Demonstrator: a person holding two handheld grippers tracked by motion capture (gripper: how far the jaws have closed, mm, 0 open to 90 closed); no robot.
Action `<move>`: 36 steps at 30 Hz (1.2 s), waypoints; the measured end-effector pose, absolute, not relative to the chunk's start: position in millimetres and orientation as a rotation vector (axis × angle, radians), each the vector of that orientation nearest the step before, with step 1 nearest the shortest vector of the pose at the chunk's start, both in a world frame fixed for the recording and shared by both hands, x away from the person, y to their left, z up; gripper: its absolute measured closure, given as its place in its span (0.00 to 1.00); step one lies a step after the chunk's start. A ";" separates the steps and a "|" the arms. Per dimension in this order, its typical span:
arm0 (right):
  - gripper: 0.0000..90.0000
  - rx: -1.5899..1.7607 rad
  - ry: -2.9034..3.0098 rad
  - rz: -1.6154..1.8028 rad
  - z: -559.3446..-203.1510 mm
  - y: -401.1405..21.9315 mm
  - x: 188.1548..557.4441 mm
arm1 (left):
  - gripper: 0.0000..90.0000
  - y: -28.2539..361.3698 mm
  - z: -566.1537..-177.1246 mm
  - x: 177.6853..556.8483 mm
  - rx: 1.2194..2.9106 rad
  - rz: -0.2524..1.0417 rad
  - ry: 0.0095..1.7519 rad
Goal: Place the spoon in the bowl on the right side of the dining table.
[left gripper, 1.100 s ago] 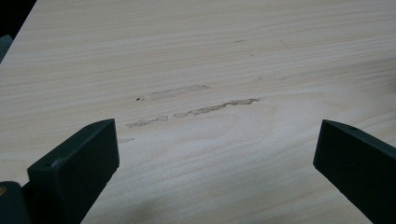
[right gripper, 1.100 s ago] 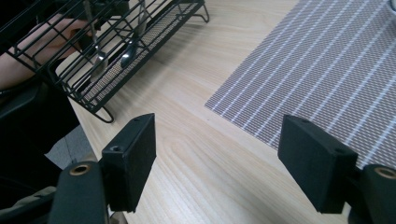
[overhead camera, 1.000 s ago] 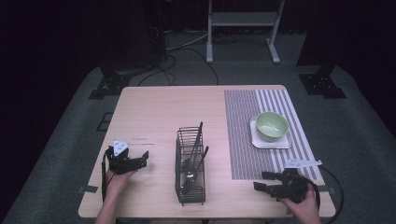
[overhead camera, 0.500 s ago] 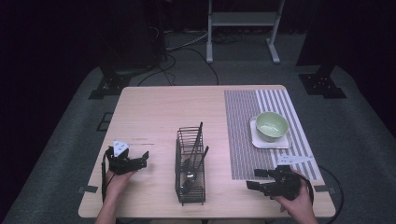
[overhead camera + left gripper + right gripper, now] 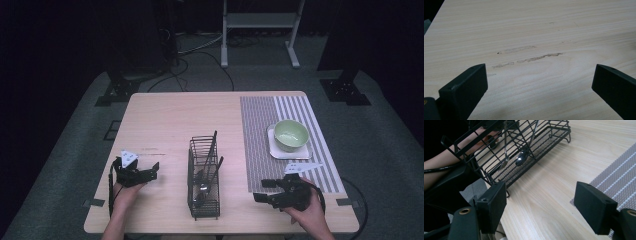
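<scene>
Right now both sets of jaws stand spread and hold nothing. Right gripper (image 5: 266,191): jaws aimed across bare worktop (image 5: 165,120) at the near end of the black wire caddy (image 5: 204,177), close but apart from it. Left gripper (image 5: 150,171): jaws wide over plain wood, low near the worktop's left front; I cannot tell whether it touches.

Caddy stands mid-worktop, long side running away from me. Inside it, dark-handled utensils (image 5: 209,165) lean, handles up and out past the rim; a shiny spoon bowl (image 5: 521,158) lies on the mesh floor, seen from the right gripper view.

Farther right, striped placemat (image 5: 260,150). On it a white square plate (image 5: 304,152) carrying a green bowl (image 5: 291,135), empty as far as I can see.

Judgement: work barely begun. Nothing lifted, every utensil in the caddy, mat unset beside the bowl. Reaching, gripping and placing all remain.
</scene>
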State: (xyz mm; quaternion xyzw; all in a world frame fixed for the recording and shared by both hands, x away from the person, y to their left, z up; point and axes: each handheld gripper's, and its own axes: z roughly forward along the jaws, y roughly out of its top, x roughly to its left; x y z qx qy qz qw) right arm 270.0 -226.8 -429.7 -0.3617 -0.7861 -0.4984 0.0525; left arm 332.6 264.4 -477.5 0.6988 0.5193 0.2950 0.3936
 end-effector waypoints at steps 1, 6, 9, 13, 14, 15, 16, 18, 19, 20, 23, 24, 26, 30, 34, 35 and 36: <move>0.28 -1.092 -2.396 -1.517 -429.3 -225.0 270.4 | 0.00 264.4 -477.5 332.6 1.774 0.749 1.318; 0.28 -1.072 -2.393 -1.509 -424.6 -218.4 271.9 | 0.00 264.3 -477.4 332.4 1.775 0.750 1.315; 0.27 -1.063 -2.398 -1.495 -420.0 -215.3 273.0 | 0.00 264.3 -477.4 332.4 1.777 0.750 1.314; 0.26 -1.061 -2.404 -1.480 -414.2 -210.9 275.0 | 0.00 264.3 -477.5 332.5 1.775 0.750 1.315; 0.26 -1.061 -2.401 -1.476 -412.8 -209.7 275.9 | 0.00 264.4 -477.4 332.5 1.774 0.749 1.317; 0.26 -1.058 -2.401 -1.475 -411.7 -208.5 276.8 | 0.00 264.4 -477.5 332.5 1.773 0.749 1.317; 0.26 -1.058 -2.401 -1.472 -410.4 -207.2 277.6 | 0.00 264.5 -477.5 332.5 1.773 0.748 1.316; 0.26 -1.056 -2.404 -1.466 -408.1 -204.6 279.1 | 0.00 264.5 -477.5 332.5 1.772 0.748 1.316; 0.26 -1.055 -2.402 -1.464 -407.2 -203.2 279.9 | 0.00 264.5 -477.5 332.5 1.772 0.748 1.316; 0.26 -1.054 -2.402 -1.460 -406.2 -202.0 280.5 | 0.00 264.6 -477.5 332.5 1.771 0.747 1.316; 0.26 -1.050 -2.408 -1.455 -403.7 -199.3 281.4 | 0.00 264.8 -477.4 332.5 1.774 0.746 1.317; 0.26 -1.052 -2.422 -1.449 -401.2 -197.3 281.9 | 0.00 264.8 -477.4 332.5 1.774 0.747 1.317; 0.26 -1.053 -2.427 -1.445 -398.6 -195.5 282.8 | 0.00 264.8 -477.4 332.5 1.774 0.746 1.317; 0.26 -1.056 -2.424 -1.440 -393.4 -192.8 285.1 | 0.00 264.7 -477.4 332.4 1.775 0.748 1.315; 0.26 -1.054 -2.426 -1.432 -389.0 -189.6 288.5 | 0.00 264.9 -477.4 332.5 1.774 0.746 1.315; 0.26 -1.054 -2.426 -1.432 -388.5 -189.1 289.1 | 0.00 264.8 -477.5 332.5 1.773 0.747 1.314; 0.26 -1.056 -2.422 -1.430 -387.8 -188.0 289.8 | 0.00 264.8 -477.5 332.5 1.773 0.748 1.314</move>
